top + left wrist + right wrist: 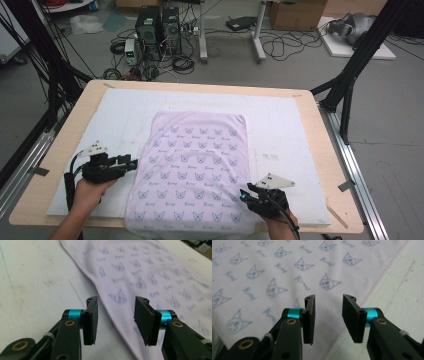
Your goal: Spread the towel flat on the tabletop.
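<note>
A pale lilac cloth (192, 170) printed with small cat faces is spread flat along the middle of the white padded mat (290, 130) on the wooden table (70, 125), its near hem hanging just over the table's near edge. Broad bare mat is left on both sides. The left gripper (133, 163) is held level just beside the cloth's left edge, jaws parted with nothing between them. The right gripper (244, 192) is poised over the near right corner, jaws likewise apart and unloaded; rubbery black pads (310, 312) are seen.
</note>
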A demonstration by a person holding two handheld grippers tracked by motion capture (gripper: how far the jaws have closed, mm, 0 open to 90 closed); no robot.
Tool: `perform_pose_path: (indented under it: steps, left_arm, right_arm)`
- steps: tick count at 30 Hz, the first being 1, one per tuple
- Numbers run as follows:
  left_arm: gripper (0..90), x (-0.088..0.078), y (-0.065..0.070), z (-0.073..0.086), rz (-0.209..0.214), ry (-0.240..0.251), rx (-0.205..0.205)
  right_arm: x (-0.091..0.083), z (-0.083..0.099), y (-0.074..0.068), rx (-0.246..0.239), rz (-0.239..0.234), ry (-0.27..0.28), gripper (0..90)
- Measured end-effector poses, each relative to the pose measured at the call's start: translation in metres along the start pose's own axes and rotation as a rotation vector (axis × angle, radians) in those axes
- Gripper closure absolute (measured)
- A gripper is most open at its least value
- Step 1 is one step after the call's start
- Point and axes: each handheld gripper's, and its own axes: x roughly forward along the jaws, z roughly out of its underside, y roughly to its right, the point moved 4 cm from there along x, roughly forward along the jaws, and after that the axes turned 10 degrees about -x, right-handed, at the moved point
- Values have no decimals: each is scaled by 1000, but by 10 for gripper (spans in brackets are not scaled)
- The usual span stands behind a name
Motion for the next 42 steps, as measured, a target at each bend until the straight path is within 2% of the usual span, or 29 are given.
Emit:
perform_pose_path:
  steps: [2,5,10,15,19,23,26,28,30,33,39,40,42]
  left_arm:
    - [543,8,-3,-12,-2,2,-11]
    - [540,22,-8,-28,-21,-3,-1]
    - [538,42,-14,-51,-45,15,10]
    - [551,59,-19,-63,-47,24,-13]
    - [541,71,-25,-71,-55,21,-5]
    - [508,82,-33,-85,-65,39,-2]
    - [503,96,-42,-94,-85,23,21]
    - [503,107,-47,-99,-98,9,22]
    - [516,116,-50,-102,-108,33,36]
    - [553,131,-54,-102,-135,-13,38]
    - [605,147,-61,-100,-222,-19,64]
    - [621,149,-62,-99,-226,-19,61]
    - [666,153,-61,-96,-245,-47,101]
  right_arm:
    - [1,-3,4,5,1,5,617]
    - [3,-6,13,13,3,19,611]
    - [7,-6,27,23,7,20,590]
    - [8,-12,38,27,8,34,566]
    - [13,-16,44,32,7,35,545]
    - [17,-19,48,31,14,32,507]
    - [18,-20,50,53,12,49,475]
    - [19,-21,51,59,10,55,470]
    - [19,-21,50,54,10,60,469]
    - [16,-23,49,54,8,76,462]
    - [14,-24,48,53,3,93,455]
    - [14,-24,48,47,2,96,455]
    - [14,-24,47,47,-3,93,452]
